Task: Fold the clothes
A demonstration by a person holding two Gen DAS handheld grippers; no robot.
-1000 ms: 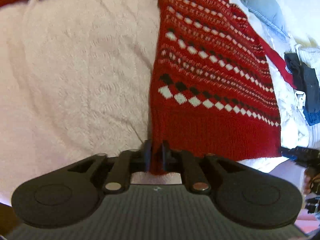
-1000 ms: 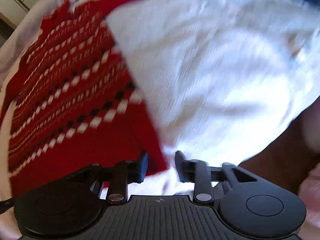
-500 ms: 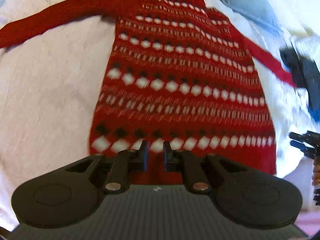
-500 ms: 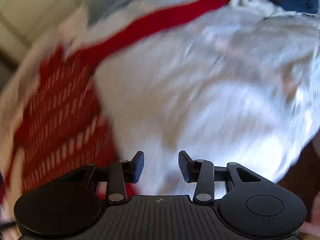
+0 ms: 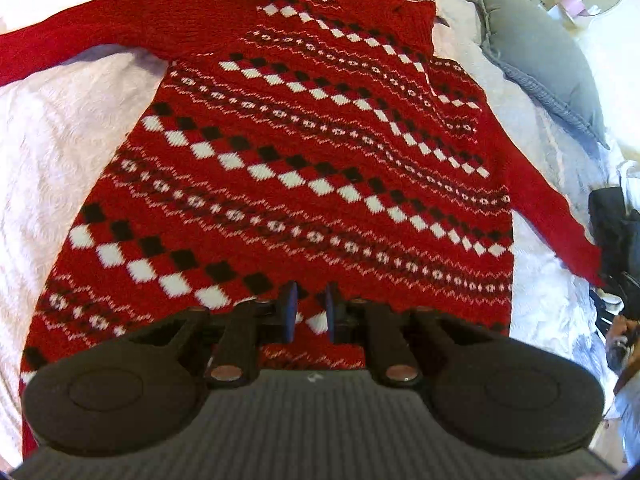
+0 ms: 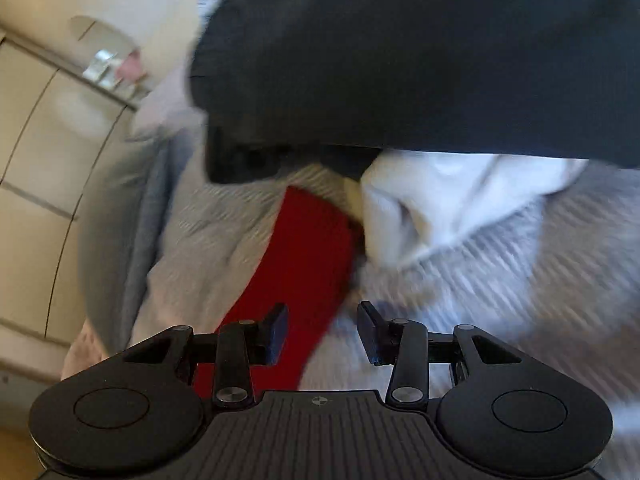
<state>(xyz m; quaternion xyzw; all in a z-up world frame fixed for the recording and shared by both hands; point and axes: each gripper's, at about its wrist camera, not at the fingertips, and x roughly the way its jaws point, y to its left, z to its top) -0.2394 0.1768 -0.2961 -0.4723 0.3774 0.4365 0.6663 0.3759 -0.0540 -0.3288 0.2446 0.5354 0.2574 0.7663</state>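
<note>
One red sweater (image 5: 304,152) flat ahead of left tongs (image 5: 309,312), nearly closed

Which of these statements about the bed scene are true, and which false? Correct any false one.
1. The red patterned sweater lies spread flat on the bed. True.
2. The right gripper clamps the red sleeve. False: its jaws stand apart, nothing pinched.
3. A grey pillow lies beyond the sweater. True.
4. The dark garment lies under the sleeve. False: it lies beyond the cuff end.
</note>
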